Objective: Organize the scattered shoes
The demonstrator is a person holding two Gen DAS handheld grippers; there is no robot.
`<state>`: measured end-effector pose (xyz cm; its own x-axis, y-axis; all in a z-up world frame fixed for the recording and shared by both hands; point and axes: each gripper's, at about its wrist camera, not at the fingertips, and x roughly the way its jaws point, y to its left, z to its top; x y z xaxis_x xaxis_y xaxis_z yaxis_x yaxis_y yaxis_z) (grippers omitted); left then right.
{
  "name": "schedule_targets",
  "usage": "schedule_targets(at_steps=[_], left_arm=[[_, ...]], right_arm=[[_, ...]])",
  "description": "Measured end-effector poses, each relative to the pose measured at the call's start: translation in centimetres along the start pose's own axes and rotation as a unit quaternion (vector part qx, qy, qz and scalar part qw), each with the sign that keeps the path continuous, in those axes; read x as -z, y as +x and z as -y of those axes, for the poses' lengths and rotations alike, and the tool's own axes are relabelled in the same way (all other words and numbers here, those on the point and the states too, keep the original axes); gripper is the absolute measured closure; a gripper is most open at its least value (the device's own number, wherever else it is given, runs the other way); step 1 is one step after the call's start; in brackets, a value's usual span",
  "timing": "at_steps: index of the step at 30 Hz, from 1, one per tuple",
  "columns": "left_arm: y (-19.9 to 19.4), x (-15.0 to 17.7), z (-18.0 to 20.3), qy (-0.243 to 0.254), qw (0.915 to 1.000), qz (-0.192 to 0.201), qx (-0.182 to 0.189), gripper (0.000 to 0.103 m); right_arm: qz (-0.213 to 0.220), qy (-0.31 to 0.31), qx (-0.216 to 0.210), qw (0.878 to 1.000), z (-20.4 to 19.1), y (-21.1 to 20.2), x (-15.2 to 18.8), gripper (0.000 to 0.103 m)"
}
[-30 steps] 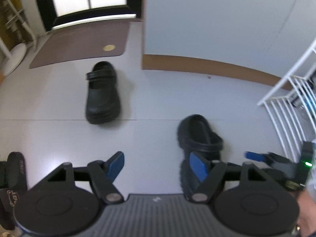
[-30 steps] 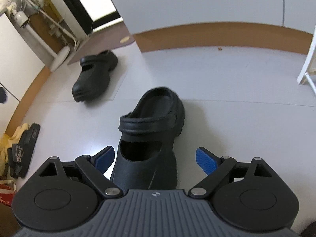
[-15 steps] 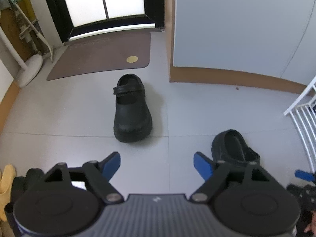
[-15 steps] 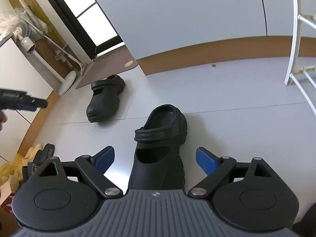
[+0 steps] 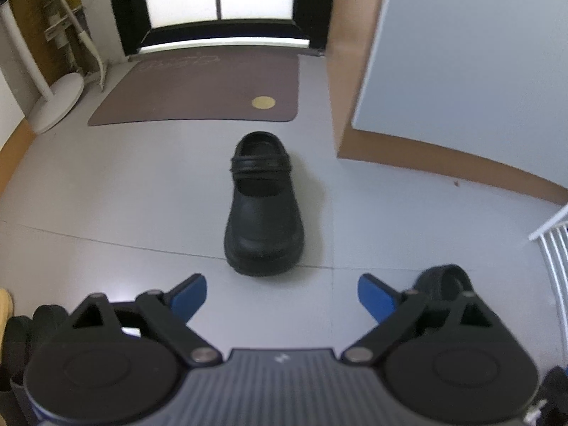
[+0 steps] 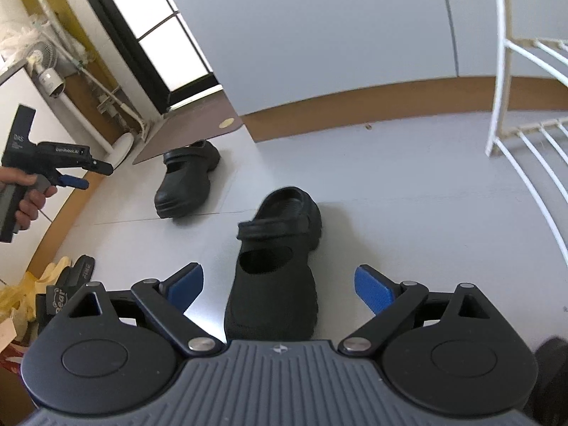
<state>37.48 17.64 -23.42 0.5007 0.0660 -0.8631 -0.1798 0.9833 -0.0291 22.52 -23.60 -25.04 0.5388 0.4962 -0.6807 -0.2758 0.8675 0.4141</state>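
Two black clogs lie apart on the pale floor. One clog (image 5: 264, 206) sits ahead of my open left gripper (image 5: 282, 294), toe toward me, a short gap from the fingertips. The same clog (image 6: 186, 181) shows far left in the right wrist view. The other clog (image 6: 275, 266) lies toe-first between the blue pads of my open right gripper (image 6: 278, 284), untouched. Its heel (image 5: 445, 280) peeks behind the left gripper's right finger. A hand holds the left gripper (image 6: 80, 175) at the left edge of the right wrist view.
A brown doormat (image 5: 198, 88) lies before a dark-framed door. A white rack (image 6: 525, 106) stands at the right. Black sandals and yellow slippers (image 6: 67, 284) are piled along the left wall. A wall corner with brown skirting (image 5: 355, 142) juts out right of the far clog.
My left gripper has swung left, away from the near clog, and now faces the far clog head-on. My right gripper has pulled back and risen slightly; the near clog stays between its pads.
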Motion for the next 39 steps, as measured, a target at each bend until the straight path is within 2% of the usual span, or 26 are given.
schedule_targets(at_steps=[4, 10, 17, 22, 24, 29, 39], left_arm=[[2.9, -0.4, -0.6, -0.002, 0.9999, -0.012, 0.004, 0.009], [6.7, -2.1, -1.4, -0.001, 0.9999, -0.01, -0.009, 0.008], [10.6, -5.5, -2.5, -0.015, 0.9996, 0.013, -0.02, 0.008], [13.2, -7.6, -1.9, 0.019, 0.9978, 0.048, -0.04, 0.008], [14.2, -8.5, -1.8, 0.029, 0.9976, 0.041, -0.048, 0.005], [16.1, -9.7, -1.9, 0.015, 0.9989, 0.019, -0.04, 0.005], [20.1, -9.4, -1.3, -0.011, 0.9989, -0.023, -0.04, 0.004]], right_arm=[[-0.01, 0.019, 0.007, 1.0, 0.8, -0.3, 0.9, 0.008], [-0.034, 0.021, 0.025, 0.999, 1.4, 0.2, 2.2, 0.008], [-0.056, 0.012, 0.037, 0.998, 1.3, 1.2, 3.2, 0.008], [-0.063, 0.013, 0.037, 0.997, 1.1, 1.7, 3.3, 0.008], [-0.058, 0.01, 0.031, 0.998, 0.8, 1.9, 3.3, 0.008], [-0.063, -0.001, 0.031, 0.998, 0.2, 2.3, 3.6, 0.008], [-0.049, 0.004, 0.034, 0.998, -0.2, 1.8, 3.7, 0.008]])
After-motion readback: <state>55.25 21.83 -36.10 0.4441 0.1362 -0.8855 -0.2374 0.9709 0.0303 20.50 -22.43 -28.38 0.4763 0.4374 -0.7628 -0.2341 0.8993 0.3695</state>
